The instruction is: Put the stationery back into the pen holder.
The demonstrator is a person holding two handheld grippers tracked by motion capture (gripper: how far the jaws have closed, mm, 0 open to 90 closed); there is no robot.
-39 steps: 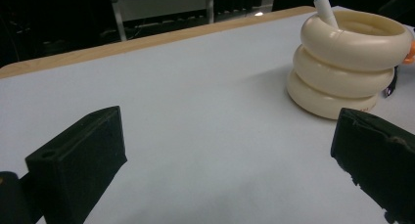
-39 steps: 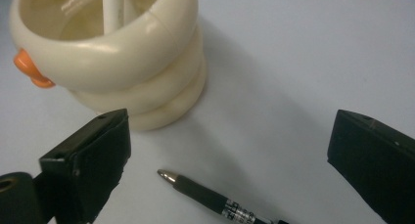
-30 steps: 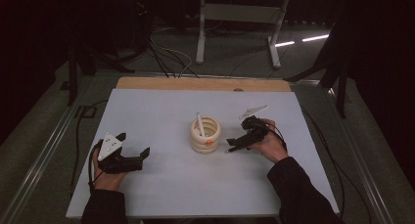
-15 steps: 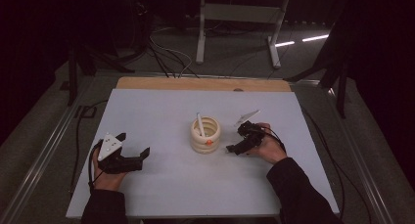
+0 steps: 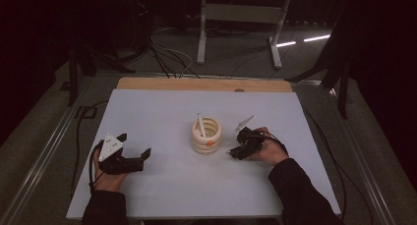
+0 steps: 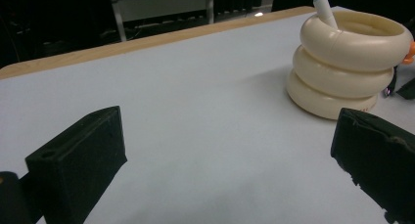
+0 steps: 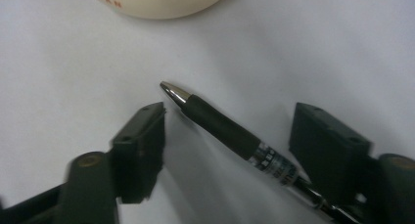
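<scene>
The pen (image 7: 230,132) lies flat on the white bench (image 7: 303,48), dark-bodied with a black rubber grip, a shiny metal tip and a printed silver band farther back. Its tip points toward the cream holder (image 5: 206,135), close to the holder's base but not touching it. The holder (three stacked rings, with small red lettering near the bottom) stands upright at the bench's middle. A white pen (image 5: 201,125) leans inside it, and a small orange mark (image 5: 210,143) shows on its front.
</scene>
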